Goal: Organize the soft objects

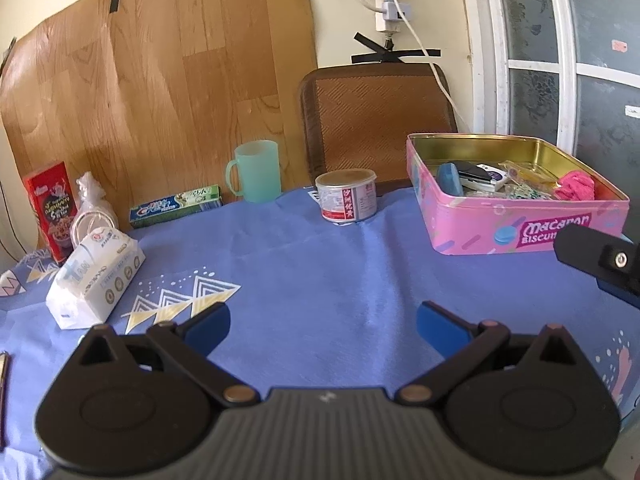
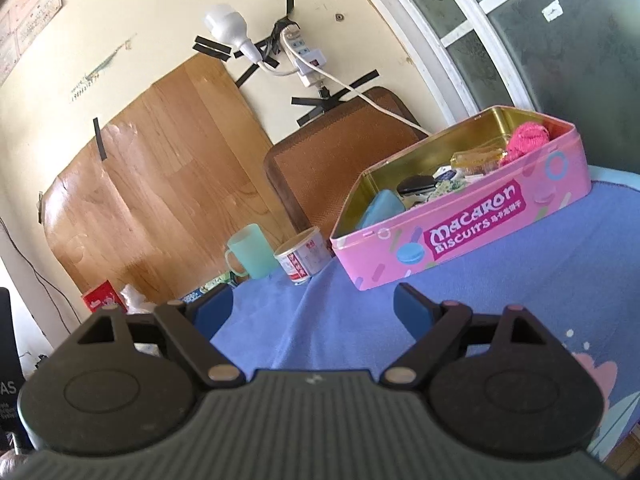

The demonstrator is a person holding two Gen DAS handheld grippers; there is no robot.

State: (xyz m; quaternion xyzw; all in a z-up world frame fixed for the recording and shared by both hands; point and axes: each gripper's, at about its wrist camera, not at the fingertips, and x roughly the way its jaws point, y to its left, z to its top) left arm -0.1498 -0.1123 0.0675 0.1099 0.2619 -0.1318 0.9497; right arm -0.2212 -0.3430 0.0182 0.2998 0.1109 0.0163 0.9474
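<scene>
A pink biscuit tin (image 1: 520, 224) (image 2: 460, 236) stands open on the blue tablecloth (image 1: 320, 280), at the right in the left wrist view. Inside it lie a pink knitted cloth (image 1: 576, 186) (image 2: 526, 138), a blue pouch (image 1: 450, 178) (image 2: 382, 206) and small packets. A white tissue pack (image 1: 94, 278) lies at the left of the cloth. My left gripper (image 1: 323, 326) hovers open over bare cloth, nothing between its fingers. My right gripper (image 2: 313, 312) is open and empty too, short of the tin; part of it shows at the right edge of the left wrist view (image 1: 600, 264).
A green mug (image 1: 256, 176) (image 2: 250, 250), a round can (image 1: 346, 196) (image 2: 302, 260), a toothpaste box (image 1: 176, 206), a red snack box (image 1: 50, 208) and a plastic bag (image 1: 92, 204) line the far edge. A brown chair back (image 1: 376, 120) stands behind.
</scene>
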